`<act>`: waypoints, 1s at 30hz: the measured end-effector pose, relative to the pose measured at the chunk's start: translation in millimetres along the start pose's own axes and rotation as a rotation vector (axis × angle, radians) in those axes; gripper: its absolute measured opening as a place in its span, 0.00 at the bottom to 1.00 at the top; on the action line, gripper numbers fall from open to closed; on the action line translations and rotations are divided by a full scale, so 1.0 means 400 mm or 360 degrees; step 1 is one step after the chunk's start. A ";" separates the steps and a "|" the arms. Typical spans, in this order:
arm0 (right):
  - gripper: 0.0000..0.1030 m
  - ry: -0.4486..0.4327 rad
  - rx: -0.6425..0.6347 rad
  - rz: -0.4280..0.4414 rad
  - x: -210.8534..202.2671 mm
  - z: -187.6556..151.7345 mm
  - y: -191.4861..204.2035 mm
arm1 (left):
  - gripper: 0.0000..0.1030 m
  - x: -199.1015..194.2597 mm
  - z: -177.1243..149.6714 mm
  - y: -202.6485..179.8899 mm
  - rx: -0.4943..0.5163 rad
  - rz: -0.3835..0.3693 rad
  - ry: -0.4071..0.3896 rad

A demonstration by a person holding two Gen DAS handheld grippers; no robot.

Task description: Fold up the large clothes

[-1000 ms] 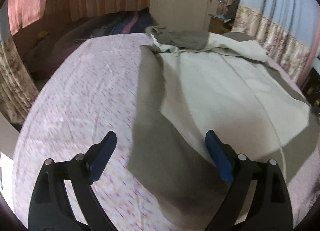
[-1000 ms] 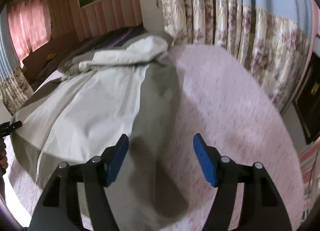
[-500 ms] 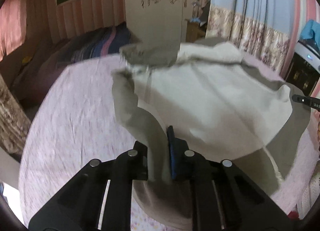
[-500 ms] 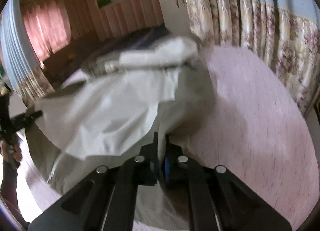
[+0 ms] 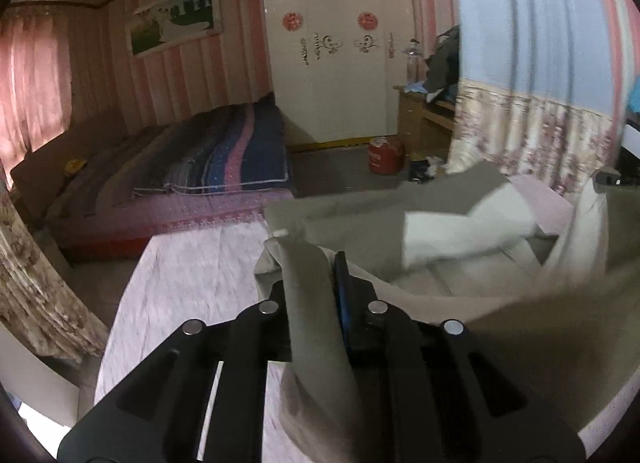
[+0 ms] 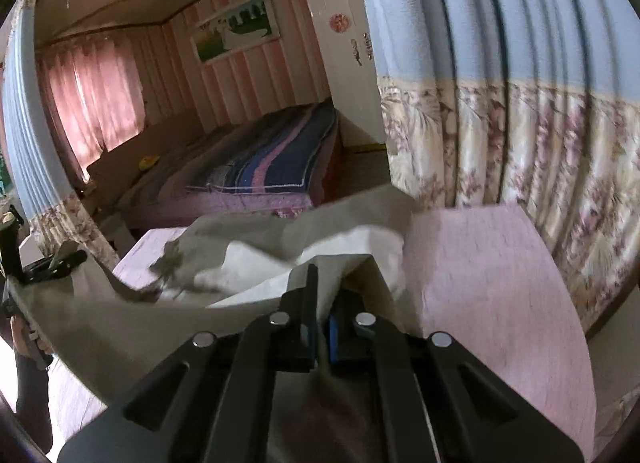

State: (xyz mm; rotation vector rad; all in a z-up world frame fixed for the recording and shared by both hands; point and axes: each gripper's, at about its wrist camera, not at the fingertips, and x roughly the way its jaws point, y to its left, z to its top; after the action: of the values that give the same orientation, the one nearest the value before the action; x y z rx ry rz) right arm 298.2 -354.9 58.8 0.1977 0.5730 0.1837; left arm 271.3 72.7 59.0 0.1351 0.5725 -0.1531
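A bedroom, seen from two cameras looking along hand-held grippers. The task's thing is a large grey-beige garment [image 5: 472, 287], pale on its inner side, lying across a surface covered in a pink patterned sheet [image 5: 192, 283]; whether that surface is a bed or a tabletop cannot be told.

On the left, the left gripper [image 5: 316, 283] is holding a near corner of the garment, its jaws pressed together on a thick fold of the cloth that is standing up between them. A second ago these jaws were spread wide above the flat fabric. The garment's near edge is now hanging raised off the sheet between the two grippers, and the far part is bunching into pale folds.

On the right, the right gripper [image 6: 320, 303] is pinching the opposite near corner, its jaws shut tight with thin cloth rising between them. These jaws too were spread a second ago. In this view the left gripper [image 6: 60, 263] is visible at the far left edge, with the person's hand [image 6: 24, 339] around its handle.

Compared with the earlier views, both cameras are now looking higher: the striped second bed [image 5: 224, 159], the white wardrobe [image 5: 332, 63] and the blue floral curtain [image 6: 520, 123] are filling the upper view, and much less sheet is showing.

Judged from this, both corners are secured and the first fold looks under way: the near edge probably needs carrying over toward the far end.
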 end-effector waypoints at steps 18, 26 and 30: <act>0.14 0.0681 0.0094 -0.0180 0.627 0.200 -0.157 | 0.15 0.664 0.085 0.135 -0.0065 0.0110 0.0628; 0.86 0.0310 0.0296 0.0041 0.430 0.286 -0.202 | 0.97 0.523 0.157 0.203 -0.0204 0.0185 0.0361; 0.91 -0.0021 0.0283 -0.0117 0.276 0.281 -0.179 | 0.97 0.411 0.175 0.249 -0.0402 0.0086 0.0220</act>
State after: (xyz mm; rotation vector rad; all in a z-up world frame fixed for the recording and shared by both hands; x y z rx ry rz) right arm 459.9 -413.9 77.1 0.3497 0.5825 0.0600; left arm 462.8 140.9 35.6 -0.0849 0.7204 -0.0180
